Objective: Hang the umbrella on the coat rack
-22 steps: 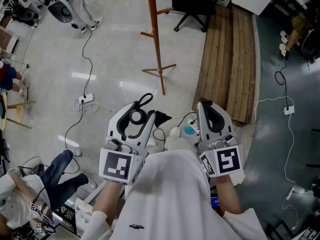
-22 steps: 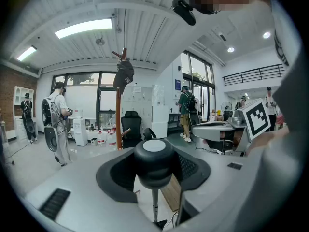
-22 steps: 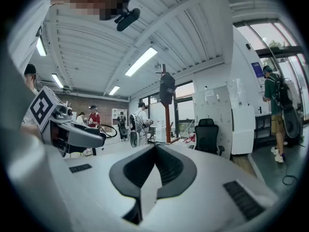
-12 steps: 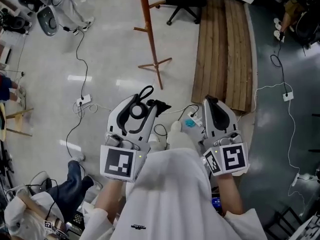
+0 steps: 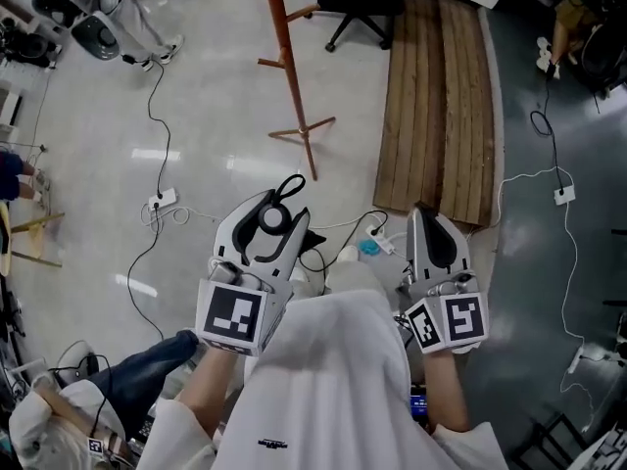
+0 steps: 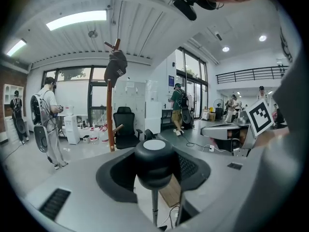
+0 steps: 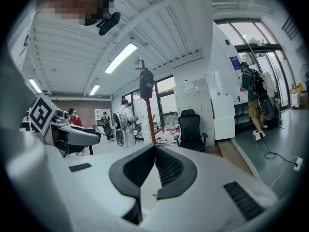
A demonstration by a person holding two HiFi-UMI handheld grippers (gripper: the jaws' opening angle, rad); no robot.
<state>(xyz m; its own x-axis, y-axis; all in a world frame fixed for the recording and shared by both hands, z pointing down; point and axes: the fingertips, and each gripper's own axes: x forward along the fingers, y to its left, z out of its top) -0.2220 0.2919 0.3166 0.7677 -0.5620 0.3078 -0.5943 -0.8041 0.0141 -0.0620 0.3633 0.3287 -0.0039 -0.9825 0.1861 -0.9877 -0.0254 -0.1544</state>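
Two grippers are showing ahead of the person, and only one is carrying anything. The left gripper is clamping its jaws, standing fairly wide, on the round black umbrella handle, with the pads pressing on either side of the knob. The right gripper is holding its jaws together, tips meeting, with nothing between them. The left gripper view is showing the thin umbrella shaft dropping from the knob, which the head view is hiding. The head view alone is showing the black strap loop sticking out past the jaws. Both gripper views are showing the wooden coat rack upright with a dark cap hanging at its top and a black office chair just beside it. From above, only the rack's pole and feet are appearing, well apart from the umbrella. Both forearms are reaching forward from white sleeves, side by side, with the grippers pointing slightly downward towards the rack.
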